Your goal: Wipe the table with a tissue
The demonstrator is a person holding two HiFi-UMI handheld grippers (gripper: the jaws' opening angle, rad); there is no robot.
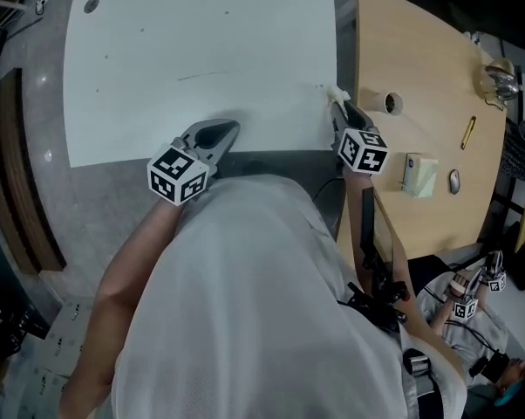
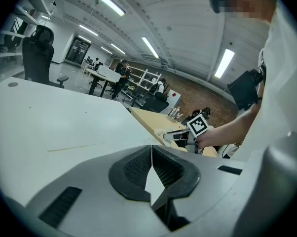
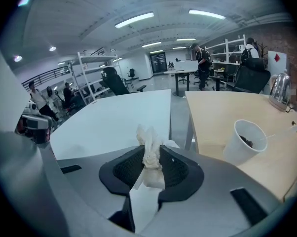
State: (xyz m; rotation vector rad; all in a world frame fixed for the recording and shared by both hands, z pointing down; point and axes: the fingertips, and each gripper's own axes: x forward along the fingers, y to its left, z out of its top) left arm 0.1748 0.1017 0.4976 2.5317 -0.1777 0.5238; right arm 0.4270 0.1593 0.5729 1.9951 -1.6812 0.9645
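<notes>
Two handheld grippers reach over a white tabletop [image 1: 201,51], seen from above past the person's white shirt [image 1: 262,321]. Each gripper carries a cube printed with black-and-white square markers.

The left gripper [image 1: 229,129] lies at the near edge of the white tabletop, about midway along it. In its own view, the left gripper [image 2: 152,151] has its jaws pressed together at the tips with nothing between them.

The right gripper [image 1: 339,103] is at the right-hand edge of the white tabletop, beside the narrow gap before a wooden tabletop [image 1: 419,51]. Its jaws are clamped on a crumpled white tissue [image 1: 334,92]. In the right gripper view, the tissue [image 3: 149,149] is bunched between the dark ribbed pads, with a tuft sticking out past the tips and a loose tail hanging below. Whether the tissue touches the surface cannot be told.

On the wooden tabletop, a white paper cup [image 1: 391,103] stands near the right gripper. The right gripper view shows something dark inside the cup [image 3: 247,141]. A yellow pen [image 1: 468,133] lies further right, well apart from the cup.
</notes>
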